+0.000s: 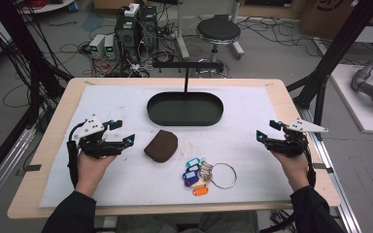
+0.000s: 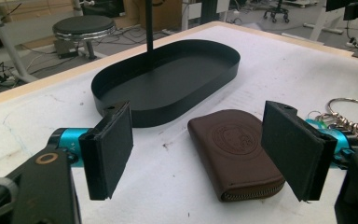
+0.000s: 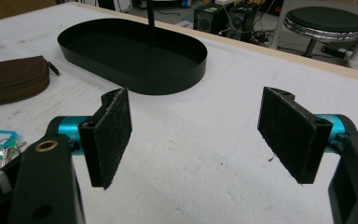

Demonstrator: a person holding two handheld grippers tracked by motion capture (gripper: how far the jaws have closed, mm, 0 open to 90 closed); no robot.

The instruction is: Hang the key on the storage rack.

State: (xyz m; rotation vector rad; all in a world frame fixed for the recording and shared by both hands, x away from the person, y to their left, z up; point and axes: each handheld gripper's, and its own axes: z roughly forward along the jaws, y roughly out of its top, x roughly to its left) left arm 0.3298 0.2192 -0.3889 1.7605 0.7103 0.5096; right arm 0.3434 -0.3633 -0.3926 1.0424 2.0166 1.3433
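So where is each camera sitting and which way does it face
High view: above the person's side, looking forward and down on the table; both forearms, left gripper, right gripper show.
Left gripper view: rides on that gripper, looking between its open fingers at the brown wallet.
Right gripper view: looks between its own open fingers across bare mat.
Shared: black oval tray, wallet, key ring with tags.

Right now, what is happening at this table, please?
A person sits at the table with a gripper in each hand. The left gripper and the right gripper are both open and hold nothing. Between them lie a brown zip pouch and a bunch of keys with coloured tags. Behind these stands a black oval tray, which looks empty. The left gripper points toward the pouch but does not touch it.
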